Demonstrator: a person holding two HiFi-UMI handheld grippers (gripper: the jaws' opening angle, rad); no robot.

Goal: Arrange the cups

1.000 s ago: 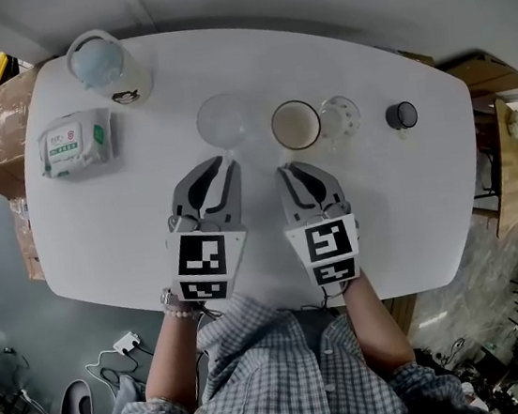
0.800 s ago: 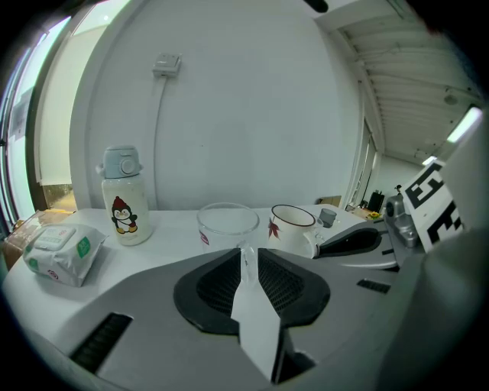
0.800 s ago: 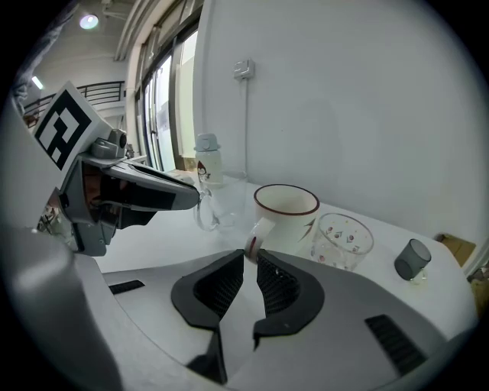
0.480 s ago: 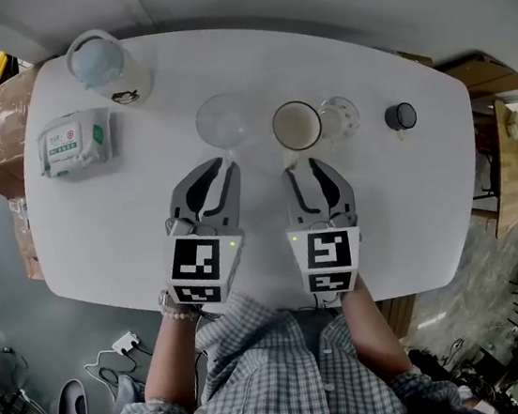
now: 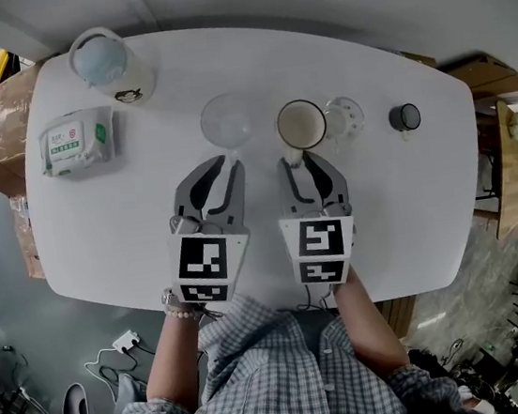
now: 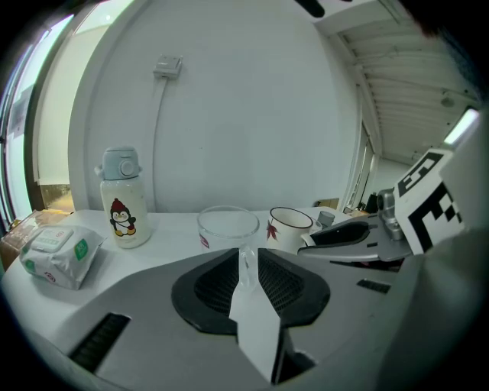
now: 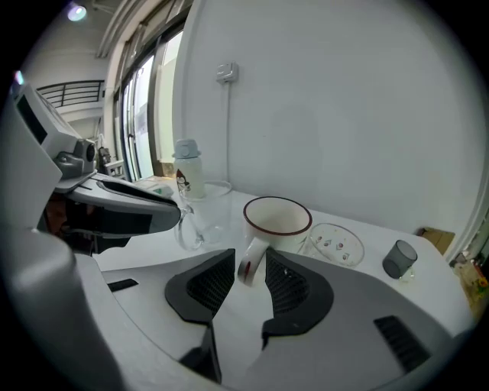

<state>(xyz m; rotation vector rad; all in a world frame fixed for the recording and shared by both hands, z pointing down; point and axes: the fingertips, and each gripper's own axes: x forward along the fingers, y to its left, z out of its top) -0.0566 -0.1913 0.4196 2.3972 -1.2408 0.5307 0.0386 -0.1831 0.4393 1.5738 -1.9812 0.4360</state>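
Near the bottom edge, the checked sleeves (image 5: 291, 377) led up to two tongs held side by side over the white surface (image 5: 412, 219). The left tongs (image 6: 246, 263) were pinched narrow on the handle of the clear glass cup (image 6: 228, 227), which stood upright on the surface right at their tips. The right tongs (image 7: 246, 275) had just been opening and stood wide. The handle of the white mug (image 7: 276, 220) sat loose between the pads, with no squeeze on it. The mug stood upright just to the right of the glass cup. A small patterned glass (image 5: 343, 116) sat just beside the mug, and a little dark cup (image 5: 403, 117) stood well apart, farther right. Far off to the left lay a pack of wipes (image 5: 76, 142), and beyond it, at the corner, stood a penguin bottle (image 6: 124, 198).
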